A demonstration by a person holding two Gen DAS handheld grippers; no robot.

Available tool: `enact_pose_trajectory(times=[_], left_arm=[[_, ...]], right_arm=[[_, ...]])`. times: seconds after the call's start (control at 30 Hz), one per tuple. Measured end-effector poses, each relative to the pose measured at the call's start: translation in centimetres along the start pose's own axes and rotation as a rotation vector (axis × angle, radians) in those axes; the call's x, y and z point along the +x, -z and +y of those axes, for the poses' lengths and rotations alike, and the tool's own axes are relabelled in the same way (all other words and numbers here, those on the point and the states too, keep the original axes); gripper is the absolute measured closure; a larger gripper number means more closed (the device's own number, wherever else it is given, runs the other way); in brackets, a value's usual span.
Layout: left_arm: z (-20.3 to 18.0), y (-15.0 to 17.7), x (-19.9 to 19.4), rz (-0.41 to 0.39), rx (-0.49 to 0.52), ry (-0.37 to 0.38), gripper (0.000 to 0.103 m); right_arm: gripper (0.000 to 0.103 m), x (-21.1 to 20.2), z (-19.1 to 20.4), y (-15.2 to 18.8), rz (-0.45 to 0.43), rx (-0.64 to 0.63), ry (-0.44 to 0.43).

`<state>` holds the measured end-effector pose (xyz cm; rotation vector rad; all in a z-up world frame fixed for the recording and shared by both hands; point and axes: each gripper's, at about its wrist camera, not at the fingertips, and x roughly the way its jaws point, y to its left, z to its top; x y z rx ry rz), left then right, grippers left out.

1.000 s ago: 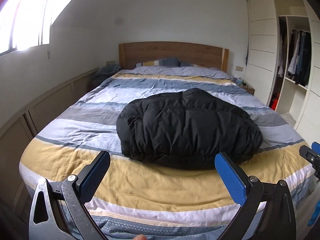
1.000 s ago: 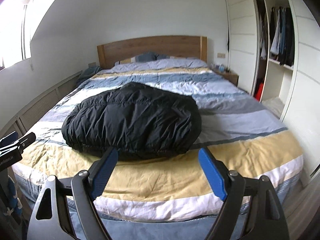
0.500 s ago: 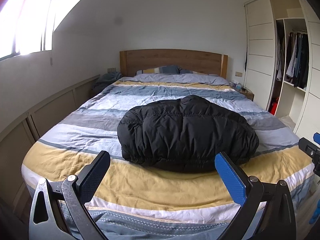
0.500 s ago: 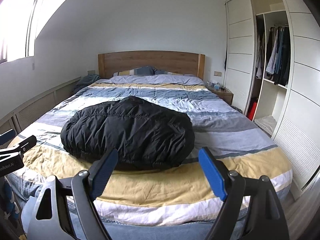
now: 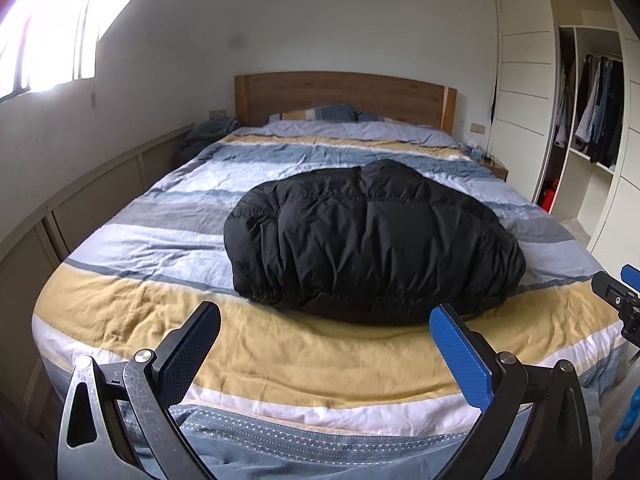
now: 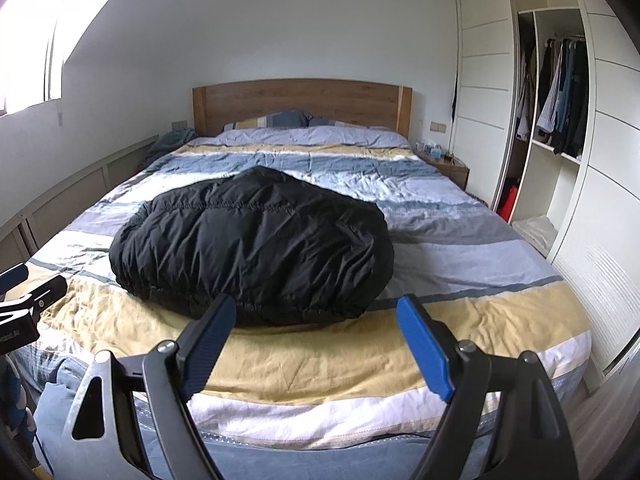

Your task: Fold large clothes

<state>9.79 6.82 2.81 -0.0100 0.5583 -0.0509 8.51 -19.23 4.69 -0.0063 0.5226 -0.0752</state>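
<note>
We read no brand or label anywhere. The black puffer jacket [image 5: 372,240] lies bundled mid-bed on the striped duvet [image 5: 280,344], apart from both side edges, near the foot. Our left gripper [image 5: 325,350] and right gripper [image 6: 316,346] hang released, empty, over the foot edge; yellow stripe lies bare before the jacket.

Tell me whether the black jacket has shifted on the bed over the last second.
No. The black jacket still lies across the same yellow and grey stripes of the bedspread; only the cameras drew back and tilted up.
</note>
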Motion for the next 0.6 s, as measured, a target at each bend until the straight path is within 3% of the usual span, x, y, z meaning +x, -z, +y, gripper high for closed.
enact_pose_trajectory(times=[0.6], left_arm=[[0.9, 0.4, 2.8, 0.047, 0.005, -0.03, 0.0]], right_arm=[[0.02, 4.8, -1.1, 2.0, 0.098, 0.03, -0.002]])
